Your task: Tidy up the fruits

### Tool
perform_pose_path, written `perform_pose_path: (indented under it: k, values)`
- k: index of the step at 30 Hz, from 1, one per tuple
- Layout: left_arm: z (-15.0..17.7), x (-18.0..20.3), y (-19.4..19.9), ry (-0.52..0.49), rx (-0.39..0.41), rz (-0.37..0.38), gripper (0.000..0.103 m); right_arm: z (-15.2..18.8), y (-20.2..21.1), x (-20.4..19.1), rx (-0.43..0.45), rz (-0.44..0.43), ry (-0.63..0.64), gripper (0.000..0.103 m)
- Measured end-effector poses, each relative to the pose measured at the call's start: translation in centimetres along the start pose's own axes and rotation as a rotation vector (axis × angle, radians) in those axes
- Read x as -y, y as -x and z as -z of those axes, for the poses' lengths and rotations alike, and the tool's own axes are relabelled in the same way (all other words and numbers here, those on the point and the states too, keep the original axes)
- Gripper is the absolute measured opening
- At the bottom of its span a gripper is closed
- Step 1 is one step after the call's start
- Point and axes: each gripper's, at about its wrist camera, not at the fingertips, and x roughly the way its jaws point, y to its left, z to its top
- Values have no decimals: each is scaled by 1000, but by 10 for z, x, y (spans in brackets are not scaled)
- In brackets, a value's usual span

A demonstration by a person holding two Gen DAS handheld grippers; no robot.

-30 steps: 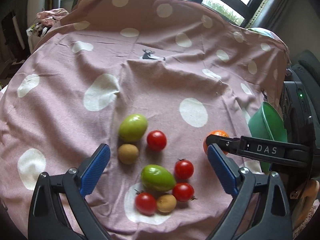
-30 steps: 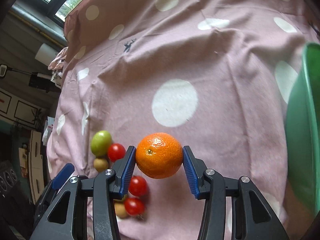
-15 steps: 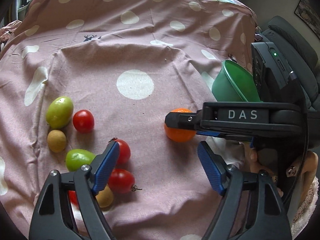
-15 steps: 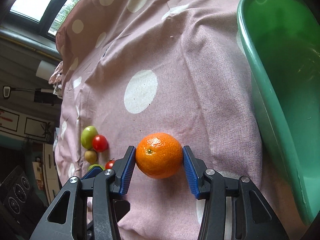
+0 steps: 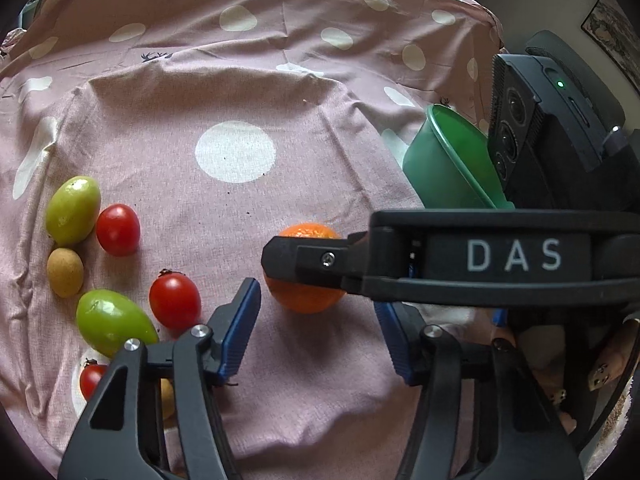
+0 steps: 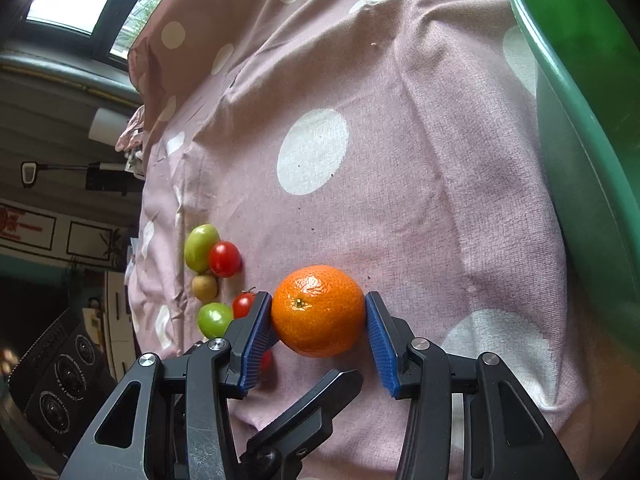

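My right gripper is shut on an orange mandarin and holds it just above the pink dotted cloth. The mandarin also shows in the left wrist view, partly hidden behind the right gripper's black finger. My left gripper is open and empty, close beside the mandarin. To the left lie green fruits, red cherry tomatoes and small brown fruits. A green bowl stands to the right.
The green bowl also shows at the right in the left wrist view, next to a black device. The cloth falls off at the table's edges. A window lies beyond the far edge.
My right gripper has carried the mandarin back toward the fruit group, away from the bowl. My left gripper has turned right and come close to the mandarin.
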Motion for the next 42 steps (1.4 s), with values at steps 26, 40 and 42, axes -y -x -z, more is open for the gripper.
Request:
perform_pose_path:
  k: [26, 40, 42]
  values:
    - [-3, 6, 22, -9, 114, 9, 44, 10, 26, -28, 113, 43, 124, 49]
    - [-6, 25, 54, -46, 253, 8, 44, 22, 61, -50, 259, 23, 212, 49]
    - [-6, 25, 57, -43, 262, 18, 44, 24, 64, -53, 271, 31, 227, 49]
